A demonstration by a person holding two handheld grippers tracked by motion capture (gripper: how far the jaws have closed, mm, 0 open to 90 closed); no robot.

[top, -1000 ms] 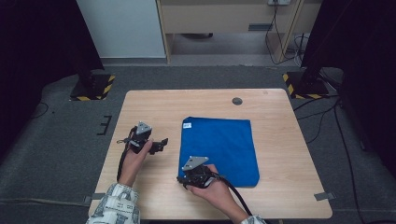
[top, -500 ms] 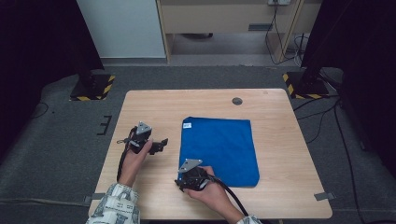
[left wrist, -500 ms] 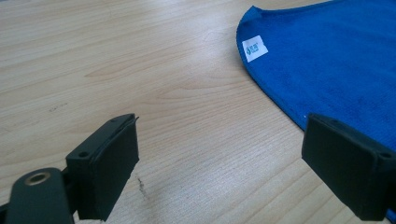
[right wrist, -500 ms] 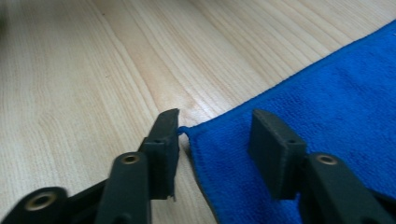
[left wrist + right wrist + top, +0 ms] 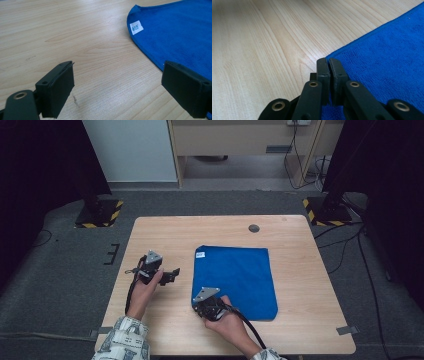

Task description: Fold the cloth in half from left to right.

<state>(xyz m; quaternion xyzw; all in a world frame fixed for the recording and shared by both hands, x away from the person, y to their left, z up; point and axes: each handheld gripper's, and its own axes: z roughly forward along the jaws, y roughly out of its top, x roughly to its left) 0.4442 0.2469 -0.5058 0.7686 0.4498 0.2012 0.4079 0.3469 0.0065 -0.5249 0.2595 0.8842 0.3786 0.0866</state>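
While the right tool (image 5: 201,306) sits at the near left corner of the blue cloth (image 5: 240,277), its jaws have just been closing and now stand pressed together, and the right gripper view shows them meeting right at the cloth's hem. Whether any fabric is actually caught between them cannot be told from that view, so the main risk is a pinch on nothing, or on a mere thread of hem that slips free once the hand lifts. The cloth lies flat on the desk (image 5: 165,235), right of centre, with its white label (image 5: 136,27) at the far left corner. The left tool (image 5: 172,274) hovers just left of the cloth with jaws wide apart and nothing between them; if it stays idle, a one-cornered pull may drag the cloth askew.
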